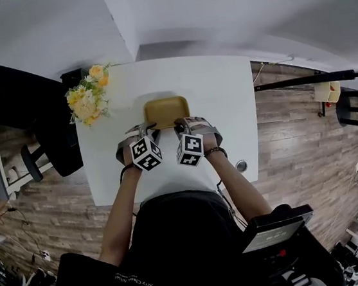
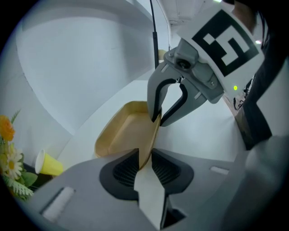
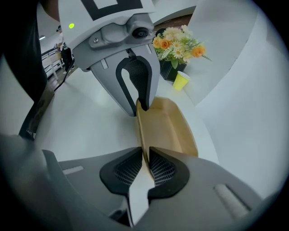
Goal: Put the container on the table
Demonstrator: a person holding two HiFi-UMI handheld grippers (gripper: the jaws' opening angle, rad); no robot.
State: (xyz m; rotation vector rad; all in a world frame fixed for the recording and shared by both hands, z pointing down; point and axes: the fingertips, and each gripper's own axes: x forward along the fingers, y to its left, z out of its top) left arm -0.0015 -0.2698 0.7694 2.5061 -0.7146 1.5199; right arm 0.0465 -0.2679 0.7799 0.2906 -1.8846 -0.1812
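Note:
A tan shallow container (image 1: pixel 165 111) lies on the white table (image 1: pixel 224 88), just beyond both grippers. My left gripper (image 1: pixel 154 132) is at its near left corner. In the left gripper view the container's thin rim (image 2: pixel 151 144) passes between the pads of the left gripper (image 2: pixel 145 164), which stand slightly apart from it, open. My right gripper (image 1: pixel 180 128) is at the near right corner. In the right gripper view the pads of the right gripper (image 3: pixel 146 160) press on the rim of the container (image 3: pixel 169 128). Each gripper shows in the other's view: right gripper (image 2: pixel 158 118), left gripper (image 3: pixel 142 106).
A bunch of yellow and orange flowers (image 1: pixel 88 98) stands at the table's far left corner, with a small yellow cup (image 3: pixel 180 81) beside it. A small round object (image 1: pixel 241 165) lies near the table's right front corner. A black chair (image 1: pixel 56 141) stands to the left.

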